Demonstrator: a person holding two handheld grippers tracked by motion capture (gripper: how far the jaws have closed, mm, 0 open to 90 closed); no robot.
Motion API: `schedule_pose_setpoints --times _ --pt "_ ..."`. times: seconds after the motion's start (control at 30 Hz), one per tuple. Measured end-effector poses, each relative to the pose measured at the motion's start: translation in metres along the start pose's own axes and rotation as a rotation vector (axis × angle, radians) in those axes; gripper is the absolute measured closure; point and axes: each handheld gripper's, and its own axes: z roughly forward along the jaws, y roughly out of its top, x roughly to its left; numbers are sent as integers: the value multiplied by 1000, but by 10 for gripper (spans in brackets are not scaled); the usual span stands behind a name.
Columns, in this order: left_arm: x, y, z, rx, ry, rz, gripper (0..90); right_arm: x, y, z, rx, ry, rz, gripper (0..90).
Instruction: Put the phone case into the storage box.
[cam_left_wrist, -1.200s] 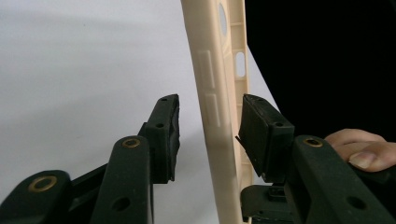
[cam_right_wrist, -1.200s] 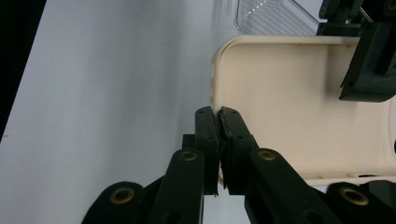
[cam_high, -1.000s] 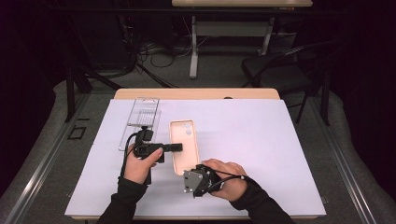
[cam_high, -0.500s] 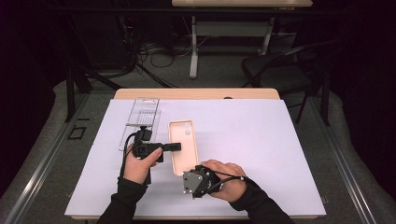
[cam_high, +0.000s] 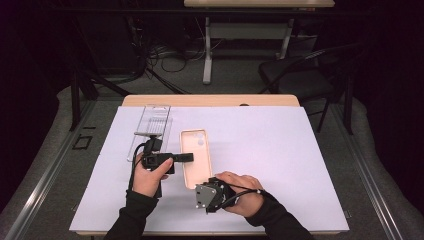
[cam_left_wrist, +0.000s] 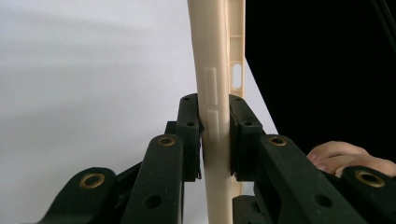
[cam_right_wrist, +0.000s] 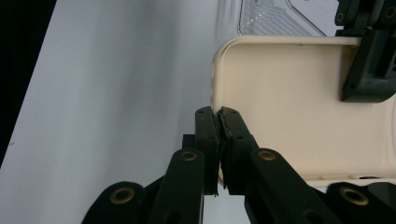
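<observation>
The left claw (cam_left_wrist: 216, 128) is seen pinching the side wall of the cream phone case (cam_left_wrist: 215, 56); its jaws have just been closing, and both pads are now pressed against that wall, one on each face. In the high view the left claw (cam_high: 187, 157) is laid level across the long left edge of the phone case (cam_high: 196, 157). The right claw (cam_right_wrist: 217, 122) is pressed together on the thin rim of the case near a rounded corner. In the high view the right claw (cam_high: 204, 189) is met at the near end of the case, which is lying on the white tabletop (cam_high: 280, 150). A clear plastic package (cam_high: 151, 125) is seen just beyond the left hand (cam_high: 148, 177)
</observation>
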Motion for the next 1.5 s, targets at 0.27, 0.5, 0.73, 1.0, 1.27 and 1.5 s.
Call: schedule_pose_setpoints --times 0.27,0.5,0.73,1.0,1.27,1.5 --pt "0 0 0 6 -4 -26 791 0 0 0 0 2 0 873" --pt "1 0 0 3 -12 -48 799 0 0 1 -4 2 -15 874" --pt "2 0 1 1 -15 -66 802 0 1 1 -4 2 -15 873" --pt "3 0 1 5 -19 -76 805 0 1 1 -2 4 -14 873" --pt "3 0 2 7 -20 -86 806 0 1 1 -1 8 -16 873" --pt "4 0 2 8 -21 -93 807 0 1 2 -6 6 -19 872"
